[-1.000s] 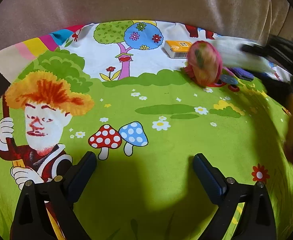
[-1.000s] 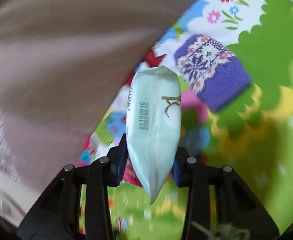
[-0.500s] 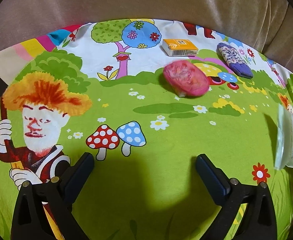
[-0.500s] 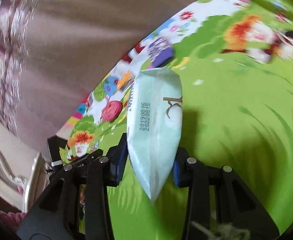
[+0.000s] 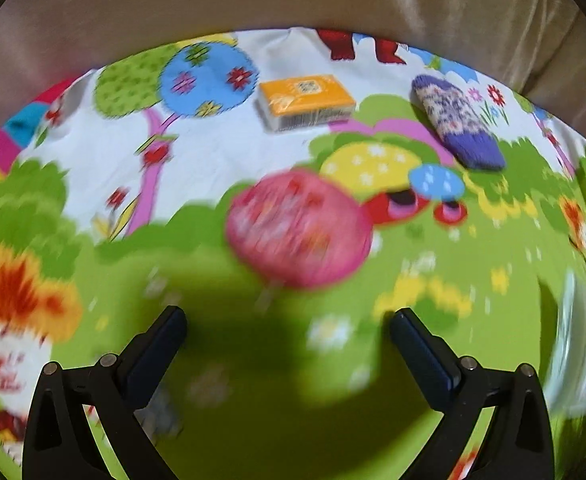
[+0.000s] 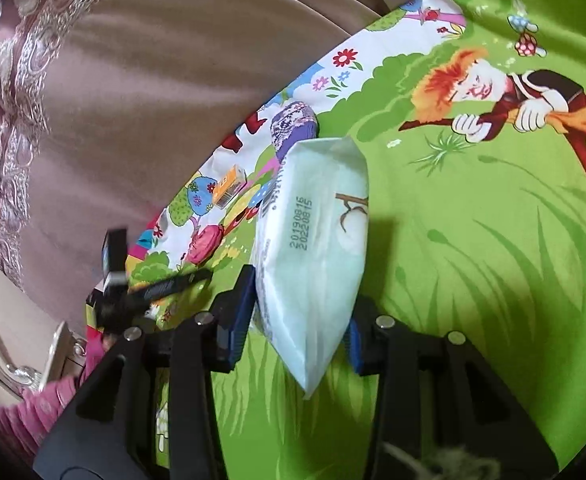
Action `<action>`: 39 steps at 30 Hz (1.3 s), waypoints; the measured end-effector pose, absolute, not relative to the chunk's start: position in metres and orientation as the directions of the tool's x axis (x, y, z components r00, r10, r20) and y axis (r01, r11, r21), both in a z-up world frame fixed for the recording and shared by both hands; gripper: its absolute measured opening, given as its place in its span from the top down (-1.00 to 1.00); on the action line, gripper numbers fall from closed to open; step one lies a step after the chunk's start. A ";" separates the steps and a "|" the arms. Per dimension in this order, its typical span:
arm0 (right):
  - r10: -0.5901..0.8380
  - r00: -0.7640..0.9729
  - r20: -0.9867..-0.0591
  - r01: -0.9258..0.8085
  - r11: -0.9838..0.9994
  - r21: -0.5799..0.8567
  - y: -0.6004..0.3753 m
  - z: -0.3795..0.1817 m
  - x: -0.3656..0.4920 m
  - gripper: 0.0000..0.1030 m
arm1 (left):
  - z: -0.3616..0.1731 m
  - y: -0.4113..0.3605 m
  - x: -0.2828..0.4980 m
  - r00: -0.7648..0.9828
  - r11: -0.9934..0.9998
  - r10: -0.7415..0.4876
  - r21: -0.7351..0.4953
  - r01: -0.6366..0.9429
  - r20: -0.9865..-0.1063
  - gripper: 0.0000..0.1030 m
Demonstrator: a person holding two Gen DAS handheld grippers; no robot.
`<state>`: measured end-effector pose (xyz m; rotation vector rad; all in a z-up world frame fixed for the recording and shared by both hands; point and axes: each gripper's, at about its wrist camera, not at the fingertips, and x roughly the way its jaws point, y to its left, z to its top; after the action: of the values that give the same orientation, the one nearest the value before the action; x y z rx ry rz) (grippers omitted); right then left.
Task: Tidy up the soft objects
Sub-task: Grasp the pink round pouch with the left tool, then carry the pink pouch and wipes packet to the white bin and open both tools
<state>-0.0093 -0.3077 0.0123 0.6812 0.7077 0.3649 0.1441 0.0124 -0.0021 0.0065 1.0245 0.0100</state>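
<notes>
Pale green plastic wraps the tissue pack (image 6: 313,248), pinched at mid-frame between the fingers of the right gripper (image 6: 299,320) above the cartoon-printed bedsheet (image 6: 473,240). To do this step well, I judge it should be lowered flat near the other soft items before release: the pink pouch (image 5: 299,228), the orange tissue pack (image 5: 307,102) and the purple knitted sock (image 5: 457,128), all lying apart in the upper half of the frame. The left gripper (image 5: 289,328) hovers with fingers spread and empty below the pouch; no container shows.
</notes>
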 end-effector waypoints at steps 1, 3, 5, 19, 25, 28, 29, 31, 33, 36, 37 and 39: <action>0.523 0.711 -0.470 -0.080 0.724 0.685 -0.309 0.011 -0.009 0.16 | -0.003 0.009 0.152 0.522 1.000 0.015 0.010 -0.011 -0.853 -1.00; 0.526 0.710 -0.468 -0.077 0.719 0.691 -0.310 0.010 -0.008 0.16 | -0.003 0.005 0.166 0.521 0.999 0.028 0.011 -0.037 -0.853 -1.00; 0.525 0.711 -0.469 -0.077 0.720 0.690 -0.310 0.010 -0.007 0.16 | -0.003 0.004 0.176 0.518 0.998 0.045 0.010 -0.068 -0.854 -1.00; 0.526 0.712 -0.465 -0.073 0.714 0.696 -0.310 0.009 -0.008 0.16 | 0.020 0.043 0.038 0.668 0.980 -0.103 -0.190 -0.059 -0.737 -0.44; 0.523 0.713 -0.467 -0.073 0.717 0.693 -0.309 0.010 -0.008 0.16 | 0.021 0.052 -0.010 0.714 0.977 -0.034 -0.174 -0.125 -0.699 -0.44; 0.523 0.713 -0.467 -0.073 0.718 0.692 -0.309 0.010 -0.008 0.16 | 0.027 0.049 -0.032 0.748 0.978 -0.002 -0.156 -0.136 -0.663 -0.44; 0.522 0.713 -0.468 -0.073 0.719 0.691 -0.309 0.010 -0.008 0.16 | 0.028 0.049 -0.038 0.756 0.978 0.000 -0.157 -0.136 -0.655 -0.44; 0.520 0.714 -0.469 -0.073 0.721 0.689 -0.309 0.010 -0.008 0.16 | 0.030 0.050 -0.044 0.766 0.977 0.010 -0.158 -0.145 -0.643 -0.44; 0.517 0.715 -0.470 -0.073 0.724 0.686 -0.309 0.011 -0.008 0.16 | 0.030 0.052 -0.048 0.765 0.974 0.013 -0.163 -0.154 -0.644 -0.44; 0.516 0.718 -0.467 -0.075 0.725 0.685 -0.309 0.012 -0.009 0.15 | 0.031 0.051 -0.060 0.764 0.975 0.003 -0.167 -0.145 -0.646 -0.44; 0.518 0.719 -0.463 -0.079 0.723 0.686 -0.309 0.013 -0.010 0.15 | 0.033 0.049 -0.064 0.763 0.976 -0.006 -0.168 -0.135 -0.647 -0.44; 0.534 0.720 -0.443 -0.084 0.701 0.708 -0.311 0.014 -0.013 0.15 | 0.035 0.047 -0.074 0.761 0.979 -0.027 -0.172 -0.112 -0.649 -0.45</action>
<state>-0.0130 -0.3110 0.0139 0.7187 0.6889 0.3759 -0.0740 0.0466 0.0352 -0.2062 0.7064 0.0466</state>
